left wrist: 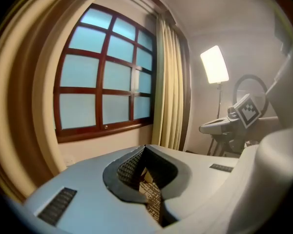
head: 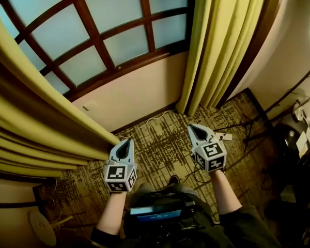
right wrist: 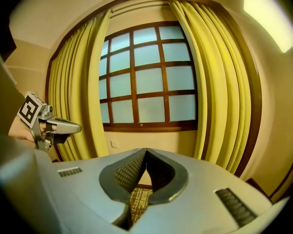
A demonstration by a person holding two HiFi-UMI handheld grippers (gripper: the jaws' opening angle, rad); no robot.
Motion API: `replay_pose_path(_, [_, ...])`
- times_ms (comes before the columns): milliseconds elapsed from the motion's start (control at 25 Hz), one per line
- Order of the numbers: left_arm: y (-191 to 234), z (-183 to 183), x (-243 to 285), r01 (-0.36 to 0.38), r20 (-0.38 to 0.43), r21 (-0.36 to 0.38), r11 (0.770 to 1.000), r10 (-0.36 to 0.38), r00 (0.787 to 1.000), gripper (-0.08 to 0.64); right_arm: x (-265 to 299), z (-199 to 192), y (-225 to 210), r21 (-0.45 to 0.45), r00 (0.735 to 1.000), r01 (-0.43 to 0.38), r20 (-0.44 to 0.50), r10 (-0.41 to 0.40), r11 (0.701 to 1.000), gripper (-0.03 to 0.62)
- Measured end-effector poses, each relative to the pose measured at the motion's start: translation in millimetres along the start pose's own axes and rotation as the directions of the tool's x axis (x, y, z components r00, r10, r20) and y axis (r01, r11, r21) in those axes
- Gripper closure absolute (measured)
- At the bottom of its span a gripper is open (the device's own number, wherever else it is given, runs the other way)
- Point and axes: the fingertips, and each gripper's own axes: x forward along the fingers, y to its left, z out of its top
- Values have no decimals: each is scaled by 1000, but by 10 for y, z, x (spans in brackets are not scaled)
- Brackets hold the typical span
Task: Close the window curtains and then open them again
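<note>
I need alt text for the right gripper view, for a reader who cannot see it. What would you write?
The right gripper, shut and empty, points at a window with a dark wooden grid, uncovered, with yellow curtains gathered at both sides. The left gripper shows at the left edge.

Head view looks down; all 3 share window [head: 119, 6]

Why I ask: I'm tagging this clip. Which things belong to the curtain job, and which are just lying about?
Job in hand: left curtain, right curtain, window, left claw and right claw, both shut and empty.
Lying about: white cable on the carpet, standing lamp, dark cables by the right wall.
</note>
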Motion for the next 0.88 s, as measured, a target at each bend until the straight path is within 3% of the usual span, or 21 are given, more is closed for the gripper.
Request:
replay_pose_path(360, [-641,383,668,146,35,133,980,-151,988,572,-98,65,-610,35,997,62,38,-63,997,580])
replay_pose_path(560, [-793,728,1094,222,20,134,966,-227,974,572,83,168,-823,19,995,95,28,-95,995,580])
replay_pose_path(880, [-816,1398,1887,328,80,161,931,-344,936,572,502,1096,-1438,-8,964,227,146,-224,974,575])
